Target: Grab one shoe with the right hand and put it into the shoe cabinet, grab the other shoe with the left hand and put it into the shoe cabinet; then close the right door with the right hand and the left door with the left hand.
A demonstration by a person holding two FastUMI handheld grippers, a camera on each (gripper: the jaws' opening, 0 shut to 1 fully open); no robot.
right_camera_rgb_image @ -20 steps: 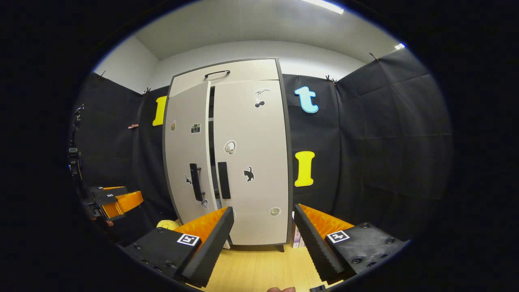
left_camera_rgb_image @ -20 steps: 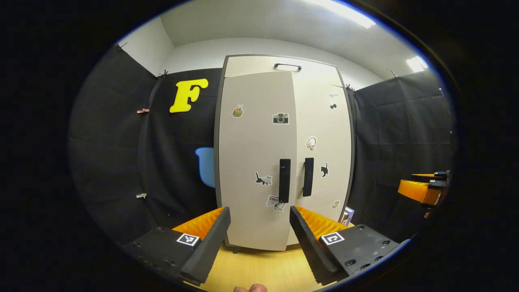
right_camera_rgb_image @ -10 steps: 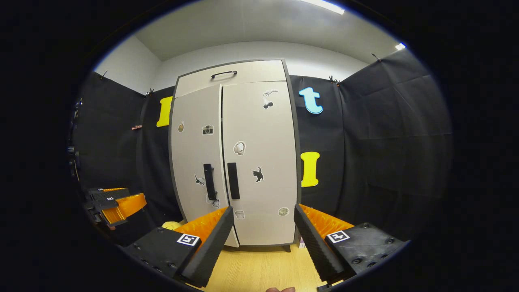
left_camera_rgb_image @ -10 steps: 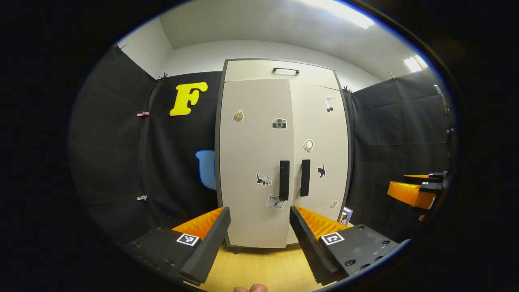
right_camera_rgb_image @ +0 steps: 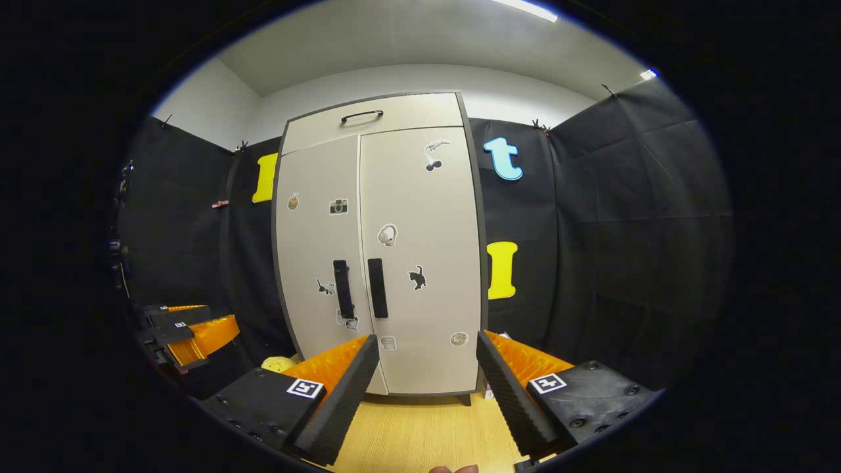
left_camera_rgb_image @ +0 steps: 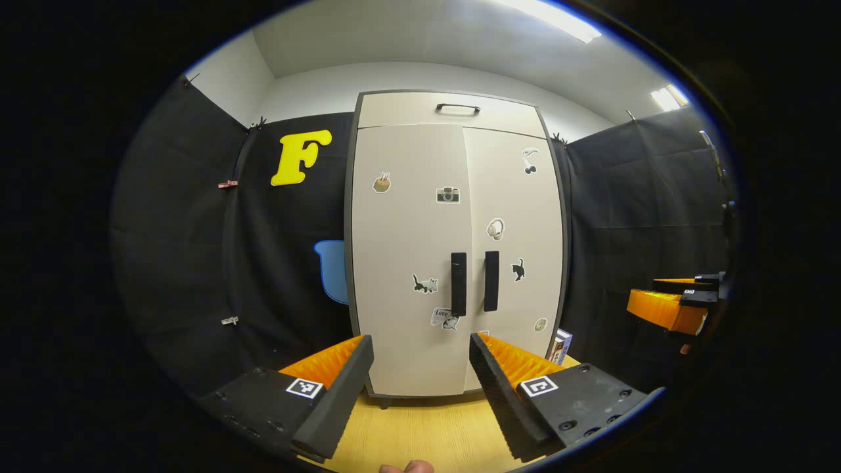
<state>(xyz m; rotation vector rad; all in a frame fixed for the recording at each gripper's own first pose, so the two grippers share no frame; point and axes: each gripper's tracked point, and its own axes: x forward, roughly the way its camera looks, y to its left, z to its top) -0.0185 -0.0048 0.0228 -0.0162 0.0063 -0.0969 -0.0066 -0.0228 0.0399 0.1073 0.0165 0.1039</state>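
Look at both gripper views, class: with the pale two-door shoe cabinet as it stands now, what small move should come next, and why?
Probably none beyond drawing both grippers back. The pale two-door shoe cabinet looks shut: its left door and right door sit flush, black handles side by side. The left gripper and right gripper hang open, short of it and holding nothing. No shoe is in sight.

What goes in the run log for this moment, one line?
stage: doors closed | shoe cabinet: left door shut, right door shut | left gripper: open | right gripper: open
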